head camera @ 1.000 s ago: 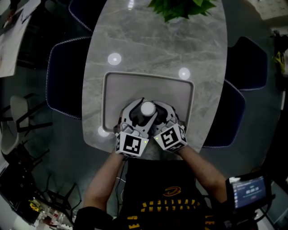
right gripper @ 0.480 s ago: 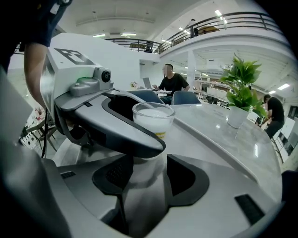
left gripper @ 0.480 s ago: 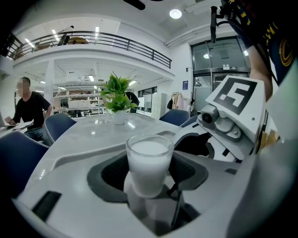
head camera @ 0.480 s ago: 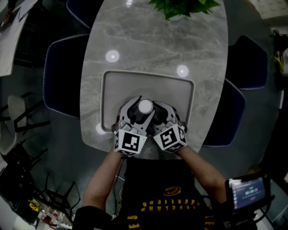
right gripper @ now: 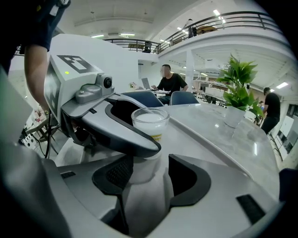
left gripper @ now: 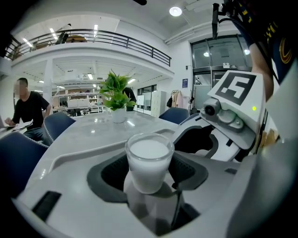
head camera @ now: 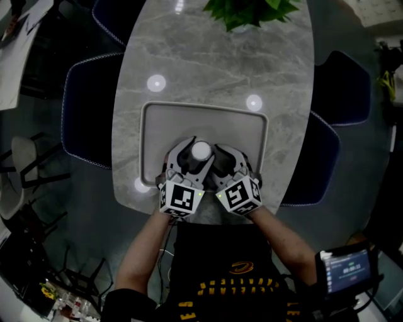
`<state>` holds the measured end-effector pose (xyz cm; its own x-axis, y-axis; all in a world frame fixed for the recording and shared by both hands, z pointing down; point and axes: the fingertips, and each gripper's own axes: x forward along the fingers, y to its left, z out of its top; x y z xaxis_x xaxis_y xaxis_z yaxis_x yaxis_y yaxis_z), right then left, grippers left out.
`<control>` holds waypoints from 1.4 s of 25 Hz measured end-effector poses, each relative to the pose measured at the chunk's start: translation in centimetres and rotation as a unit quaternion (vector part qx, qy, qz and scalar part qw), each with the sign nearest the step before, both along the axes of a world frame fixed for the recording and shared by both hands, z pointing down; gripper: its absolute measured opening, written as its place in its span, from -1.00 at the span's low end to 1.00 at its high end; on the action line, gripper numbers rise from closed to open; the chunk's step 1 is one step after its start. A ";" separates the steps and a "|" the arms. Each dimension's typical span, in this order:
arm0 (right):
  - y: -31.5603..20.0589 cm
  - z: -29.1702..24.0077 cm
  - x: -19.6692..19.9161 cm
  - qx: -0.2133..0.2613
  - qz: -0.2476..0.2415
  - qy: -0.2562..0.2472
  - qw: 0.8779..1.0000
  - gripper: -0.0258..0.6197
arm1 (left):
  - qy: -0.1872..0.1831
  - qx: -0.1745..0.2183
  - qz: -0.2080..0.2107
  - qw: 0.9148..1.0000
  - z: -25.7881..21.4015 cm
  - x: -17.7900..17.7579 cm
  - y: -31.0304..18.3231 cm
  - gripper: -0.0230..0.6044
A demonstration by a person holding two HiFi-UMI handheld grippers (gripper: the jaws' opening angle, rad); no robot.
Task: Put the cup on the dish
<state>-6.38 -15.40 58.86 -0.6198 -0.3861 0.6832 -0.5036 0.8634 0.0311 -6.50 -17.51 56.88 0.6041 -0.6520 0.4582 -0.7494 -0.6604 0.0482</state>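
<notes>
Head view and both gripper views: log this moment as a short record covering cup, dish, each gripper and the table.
cup: clear, white-filled, over the tray's near part
dish: grey rectangular tray on the marble table
left gripper: pads against the cup's sides
right gripper: jaws apart, nothing between them, close beside the left
cup base on tray: cannot tell
also: potted plant at the table's far end

Colours from my end: surface (head camera: pixel 208 56) is grey marble with pale veining. Tray (head camera: pixel 189 119) is plain light grey. Cup (head camera: pixel 201 151) is clear glass, white fill, yellow label patch. Left gripper (left gripper: pixel 149 173) and right gripper (right gripper: pixel 146 179) have white shells and dark grey ribbed pads (left gripper: pixel 114 172). Marker cubes (head camera: pixel 181 200) show black-on-white squares. Plant (head camera: pixel 252 11) is green. Chairs (head camera: pixel 88 107) are dark navy with pale edging. Shirt (head camera: pixel 227 270) is black with yellow print.
</notes>
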 end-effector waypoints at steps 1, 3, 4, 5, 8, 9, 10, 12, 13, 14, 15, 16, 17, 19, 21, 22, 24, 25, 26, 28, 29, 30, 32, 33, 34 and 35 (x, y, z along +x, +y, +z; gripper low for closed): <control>0.1 0.0 0.0 -0.001 0.000 -0.001 1.000 -0.22 | -0.003 -0.002 0.000 1.000 0.2 0.0 0.0 -0.10; 0.2 0.0 0.1 -0.003 -0.001 -0.003 1.000 -0.22 | -0.010 -0.007 -0.002 1.000 0.3 -0.1 0.0 -0.10; 0.2 -0.1 0.2 -0.002 -0.001 -0.003 1.000 -0.22 | -0.013 -0.010 -0.004 1.000 0.4 -0.1 0.0 -0.10; 0.2 -0.2 0.3 -0.001 -0.001 -0.003 1.000 -0.22 | -0.015 -0.013 -0.007 1.000 0.4 -0.2 0.0 -0.10; 0.1 -0.3 0.5 0.002 0.001 -0.007 1.000 -0.22 | -0.011 -0.019 -0.022 1.000 0.6 -0.4 -0.1 -0.10; 0.1 -0.4 0.6 0.003 0.001 -0.007 1.000 -0.22 | -0.008 -0.021 -0.028 0.999 0.6 -0.5 -0.1 -0.04; 0.2 -0.5 0.6 0.004 0.002 -0.007 1.000 -0.22 | -0.005 -0.023 -0.033 0.999 0.6 -0.6 -0.1 0.00; 0.2 -0.5 0.7 0.004 0.002 -0.008 1.000 -0.22 | -0.007 -0.024 -0.037 0.999 0.4 -0.8 -0.3 0.03; 0.3 -0.6 0.8 0.005 0.002 -0.008 1.000 -0.22 | -0.009 -0.024 -0.037 0.999 0.3 -0.8 -0.4 0.03; 0.3 -0.6 0.8 0.005 0.001 -0.009 1.000 -0.22 | -0.011 -0.025 -0.037 0.999 0.3 -0.8 -0.4 0.03; 0.4 -0.9 0.9 0.006 0.001 -0.009 1.000 -0.22 | -0.012 -0.025 -0.037 0.999 0.1 -0.8 -0.3 0.03; 0.6 -1.2 0.9 0.007 0.001 -0.009 1.000 -0.22 | -0.012 -0.026 -0.038 0.999 -0.1 -0.9 -0.1 0.03; 0.8 -1.6 1.0 0.007 0.002 -0.009 1.000 -0.22 | -0.010 -0.027 -0.040 0.999 -0.4 -1.0 0.2 0.03; 1.1 -2.2 1.1 0.006 0.003 -0.011 1.000 -0.22 | -0.002 -0.031 -0.047 0.998 -0.9 -1.2 0.6 0.03; 1.1 -2.3 1.5 0.007 0.007 -0.012 1.000 -0.22 | 0.005 -0.035 -0.056 0.998 -1.1 -1.5 0.8 0.03; 1.1 -2.3 1.7 0.008 0.010 -0.012 1.000 -0.22 | 0.007 -0.036 -0.059 0.998 -1.1 -1.6 1.0 0.03; 1.0 -2.5 2.1 0.010 0.016 -0.018 1.000 -0.22 | 0.009 -0.037 -0.062 0.997 -1.2 -1.6 1.4 0.03; 1.1 -2.6 2.3 0.010 0.018 -0.022 1.000 -0.22 | 0.010 -0.037 -0.062 0.997 -1.4 -1.6 1.6 0.03; 1.2 -2.6 2.4 0.008 0.020 -0.026 0.999 -0.22 | 0.010 -0.037 -0.062 0.997 -1.5 -1.5 1.9 0.03; 1.7 -3.0 2.6 -0.003 0.028 -0.035 0.999 -0.22 | 0.009 -0.038 -0.063 0.997 -2.0 -1.5 2.4 0.03; 1.9 -3.3 2.6 -0.009 0.033 -0.039 0.999 -0.22 | 0.009 -0.037 -0.065 0.997 -2.3 -1.6 2.7 0.03; 2.1 -3.7 2.7 -0.011 0.036 -0.042 0.998 -0.22 | 0.009 -0.037 -0.067 0.997 -2.6 -1.8 3.0 0.03; 2.3 -4.5 2.8 -0.009 0.040 -0.053 0.998 -0.22 | 0.012 -0.035 -0.073 0.997 -3.4 -2.1 3.5 0.03; 2.3 -4.8 2.9 -0.007 0.043 -0.062 0.997 -0.22 | 0.016 -0.035 -0.076 0.996 -3.6 -2.2 3.7 0.03; 2.3 -5.2 3.0 -0.004 0.046 -0.073 0.996 -0.22 | 0.020 -0.035 -0.078 0.996 -3.8 -2.3 3.9 0.03; 2.3 -5.7 3.1 -0.001 0.050 -0.086 0.995 -0.22 | 0.024 -0.036 -0.082 0.996 -4.0 -2.4 4.1 0.03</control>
<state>-3.30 -13.12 53.20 -0.6867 -0.4500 0.5710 -0.5844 0.8089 -0.0653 -8.93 -13.40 52.85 0.5155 -0.7098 0.4800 -0.8421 -0.5234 0.1303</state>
